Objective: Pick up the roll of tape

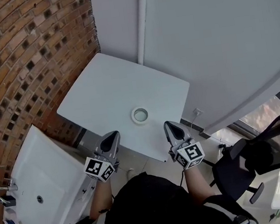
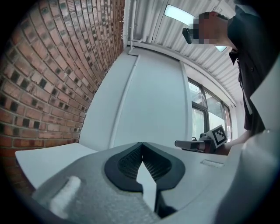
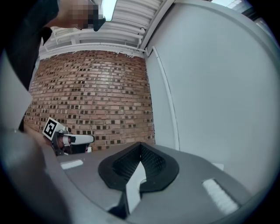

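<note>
1. My left tool (image 1: 116, 134) and my right tool (image 1: 167, 125) are both shut tight, with nothing in them.
2. Both point at the near edge of the tabletop (image 1: 106, 87).
3. The roll of tape (image 1: 140, 115) lies flat on it, hole up. It is just ahead, between the tools, about as near to each.
4. I think one tool must open first.

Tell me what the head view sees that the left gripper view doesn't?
Only the head view shows the roll of tape, the sink and the office chair. Only the left gripper view shows the ceiling light. Both show the brick wall, the white table and the right hand-held gripper.
</note>
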Demonstrator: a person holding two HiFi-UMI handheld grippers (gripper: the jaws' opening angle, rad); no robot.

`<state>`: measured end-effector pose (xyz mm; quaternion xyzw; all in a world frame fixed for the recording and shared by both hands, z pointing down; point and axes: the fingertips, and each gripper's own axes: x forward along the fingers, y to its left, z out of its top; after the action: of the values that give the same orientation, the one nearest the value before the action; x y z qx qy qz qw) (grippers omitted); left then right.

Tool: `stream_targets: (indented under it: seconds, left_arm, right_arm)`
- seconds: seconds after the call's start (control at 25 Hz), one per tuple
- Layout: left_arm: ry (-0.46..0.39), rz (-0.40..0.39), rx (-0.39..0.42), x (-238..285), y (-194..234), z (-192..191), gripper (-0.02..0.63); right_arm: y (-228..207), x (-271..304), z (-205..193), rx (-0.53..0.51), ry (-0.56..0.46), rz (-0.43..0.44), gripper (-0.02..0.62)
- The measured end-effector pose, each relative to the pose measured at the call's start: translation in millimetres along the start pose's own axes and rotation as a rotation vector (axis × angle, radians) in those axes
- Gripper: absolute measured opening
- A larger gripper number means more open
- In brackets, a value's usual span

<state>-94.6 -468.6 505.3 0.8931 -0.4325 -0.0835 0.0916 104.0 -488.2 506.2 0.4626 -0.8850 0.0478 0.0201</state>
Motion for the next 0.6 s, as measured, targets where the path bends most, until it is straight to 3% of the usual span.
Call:
stream_targets:
  seconds: [0.16,0.36,0.6]
  left_arm:
    - [0.017,-0.036,0.021,5.2,7.2,-0.3,0.002]
    - [0.021,-0.017,0.033,15.4,12.2,-2.5,0.002]
    - [-0.016,0.014,0.027,42.8,-0.4,6.1,0.002]
  right_arm:
    - [-0.6,7.4,-4.7,-0.001,-0.003,-0.007,0.006]
    - [-8.6,14.6,-12.0,0.008,0.005,0.026,0.006]
    - [-36.9,26.5,10.9,0.021,-0.045,0.066,0.006]
